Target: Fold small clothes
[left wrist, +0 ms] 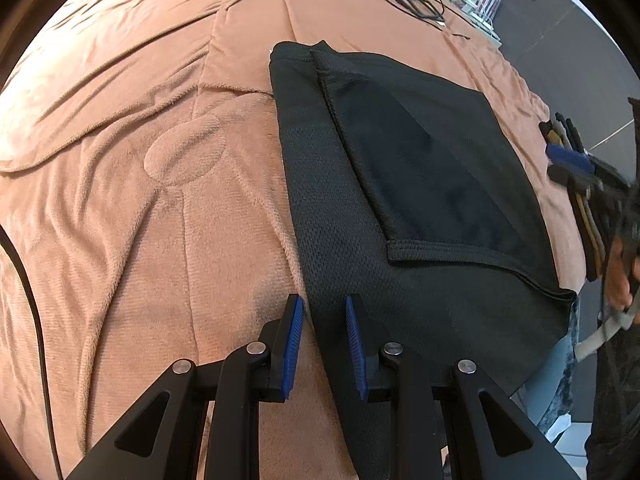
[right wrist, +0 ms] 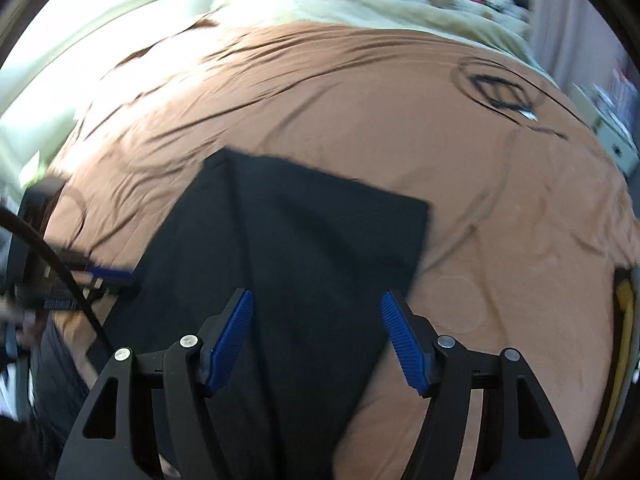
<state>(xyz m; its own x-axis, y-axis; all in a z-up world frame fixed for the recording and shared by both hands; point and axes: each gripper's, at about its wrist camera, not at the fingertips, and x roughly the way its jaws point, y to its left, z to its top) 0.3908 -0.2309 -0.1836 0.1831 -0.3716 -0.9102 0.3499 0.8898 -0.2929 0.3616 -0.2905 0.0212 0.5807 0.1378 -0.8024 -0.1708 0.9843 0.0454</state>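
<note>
one black garment (left wrist: pixel 400 184) lies folded

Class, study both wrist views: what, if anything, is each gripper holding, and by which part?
Nothing is held. The left gripper straddles the black garment's left edge without pinching; the right gripper stands open above it.

Our left gripper (left wrist: pixel 323 340) points steeply down, its blue-padded fingers (left wrist: pixel 292 344) a narrow gap apart with nothing pinched between them. Our right gripper (right wrist: pixel 316 340) also tilts downward, its fingers (right wrist: pixel 232 340) spread wide and empty. Seen from the left wrist, the right gripper shows blurred at the far right, with our hand (left wrist: pixel 620 276) gripping behind it.
</note>
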